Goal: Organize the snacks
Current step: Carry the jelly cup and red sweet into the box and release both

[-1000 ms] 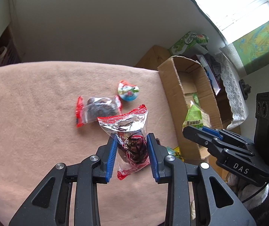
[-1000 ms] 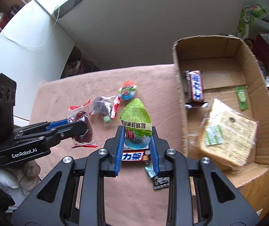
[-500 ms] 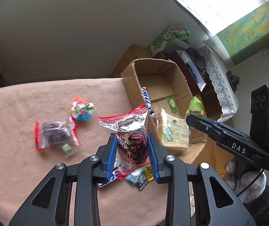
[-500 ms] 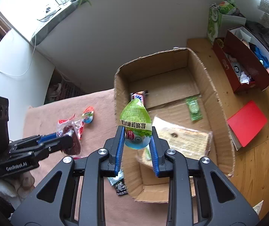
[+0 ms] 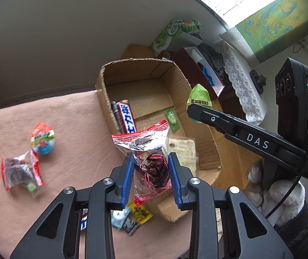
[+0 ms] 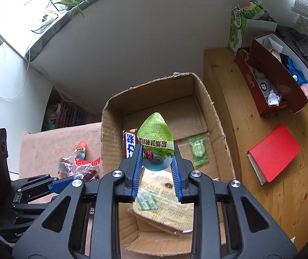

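**Two held snacks at the rim of the carton**

While the pink, nappy cloth covers the table, the open cardboard box stands against its far side, its torn corrugated rim level with the cloth's edge. The left gripper is clamped on a crinkly clear packet with red ends and dark fruit inside, held just over the box's near corner. The right gripper is closed on a smooth green, teardrop-shaped pouch, which hangs over the box's open middle with bare cardboard floor beyond it.

Inside the box lie a glossy chocolate bar along the left wall, a small flat green sachet and a soft, square wrapped cake slice near the front wall. On the cloth, well apart from the box, sit an egg-shaped red and blue snack and a blurred clear packet of dark pieces just beside it. A few small flat sachets lie by the box's near corner. To the right of the box, the wooden floor carries a red book.
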